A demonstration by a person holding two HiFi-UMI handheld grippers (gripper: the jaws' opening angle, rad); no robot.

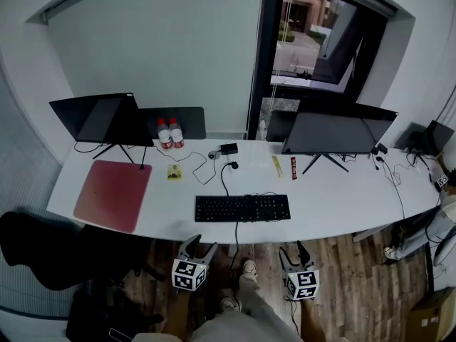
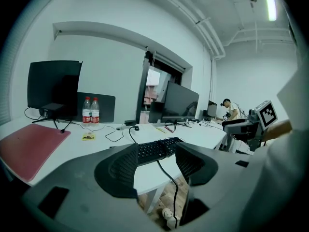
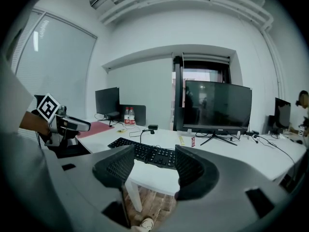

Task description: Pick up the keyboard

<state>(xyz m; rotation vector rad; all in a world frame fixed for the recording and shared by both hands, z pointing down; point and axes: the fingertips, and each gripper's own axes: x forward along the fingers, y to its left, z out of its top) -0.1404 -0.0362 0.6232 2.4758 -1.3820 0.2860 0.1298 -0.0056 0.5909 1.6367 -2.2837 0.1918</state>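
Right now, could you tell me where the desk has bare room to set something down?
Bare desk lies between the red mat and the keyboard, and right of the keyboard, before the right monitor. Behind the keyboard, cables and bottles crowd it.

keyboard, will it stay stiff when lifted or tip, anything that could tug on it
The keyboard is a long, flat slab, so it will probably stay stiff but may tilt if gripped at one end only. Its cable hangs over the desk's front edge, so it may drag or tug slightly.
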